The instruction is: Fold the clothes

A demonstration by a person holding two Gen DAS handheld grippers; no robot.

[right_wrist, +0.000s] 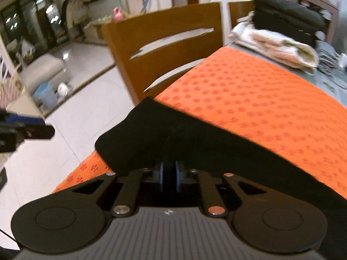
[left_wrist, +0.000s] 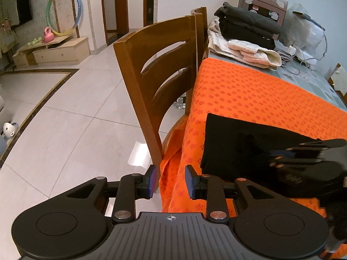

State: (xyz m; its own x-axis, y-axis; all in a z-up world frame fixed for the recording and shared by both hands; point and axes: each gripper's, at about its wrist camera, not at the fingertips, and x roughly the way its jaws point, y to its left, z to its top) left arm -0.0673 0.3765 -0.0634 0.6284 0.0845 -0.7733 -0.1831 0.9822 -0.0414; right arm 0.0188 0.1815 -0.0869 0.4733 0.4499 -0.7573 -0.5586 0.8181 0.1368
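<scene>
Right now I am pinching the black garment [right_wrist: 195, 143] in my right claw [right_wrist: 168, 178] mid-fold, my left claw [left_wrist: 170, 182] spread and empty, needing next to lay the held edge flat on the counter [right_wrist: 260, 99].

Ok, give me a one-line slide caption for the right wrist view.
Right gripper pinches the near edge of a black garment on the orange tablecloth, wooden chair behind.

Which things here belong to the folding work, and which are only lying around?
Belong to the job:
- black garment, lying on the orange cloth
- right gripper, shut on the black garment
- left gripper, open, holding nothing

Just lying about:
- wooden chair
- stack of folded clothes
- hula hoop
- pink kettlebell
</scene>
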